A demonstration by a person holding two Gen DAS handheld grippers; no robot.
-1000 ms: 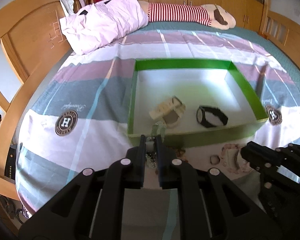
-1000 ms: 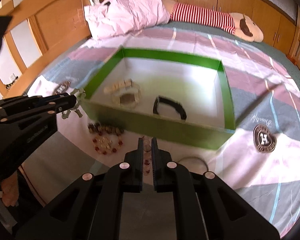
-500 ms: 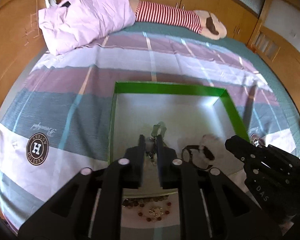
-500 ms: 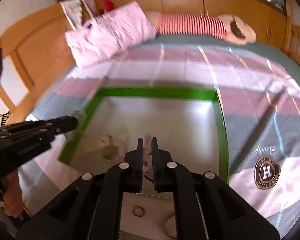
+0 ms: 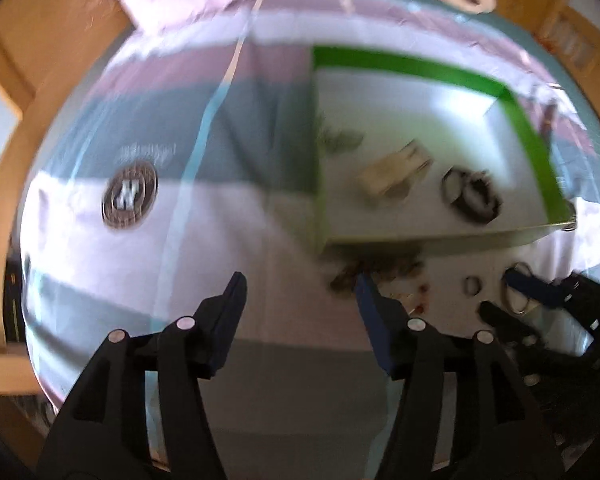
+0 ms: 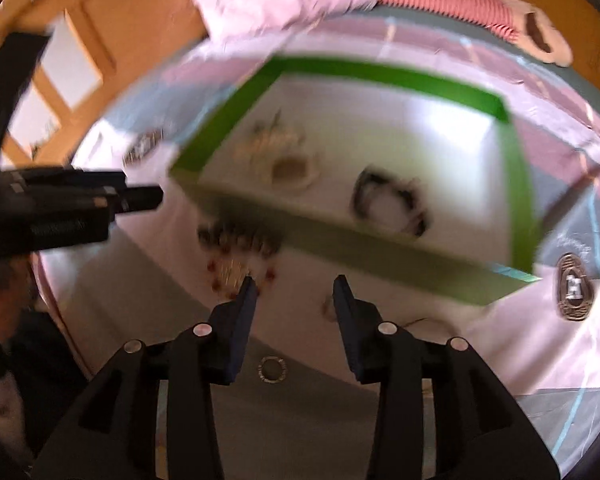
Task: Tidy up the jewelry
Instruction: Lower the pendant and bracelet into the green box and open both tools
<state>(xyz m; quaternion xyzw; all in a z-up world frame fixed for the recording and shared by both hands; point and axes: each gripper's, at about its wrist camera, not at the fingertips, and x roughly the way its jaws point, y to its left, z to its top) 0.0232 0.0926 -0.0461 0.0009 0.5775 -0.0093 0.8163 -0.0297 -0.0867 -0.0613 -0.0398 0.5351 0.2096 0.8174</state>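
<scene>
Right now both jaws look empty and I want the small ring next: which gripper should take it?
Probably the right gripper: open, with the small ring just below it. The left gripper sits farther off.

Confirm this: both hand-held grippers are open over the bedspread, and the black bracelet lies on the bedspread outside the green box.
Not quite. The black bracelet lies inside the green box, on its white floor, as the right wrist view shows. The rest holds: the left hand-held gripper and the right hand-held gripper are both open over the bedspread.
</scene>
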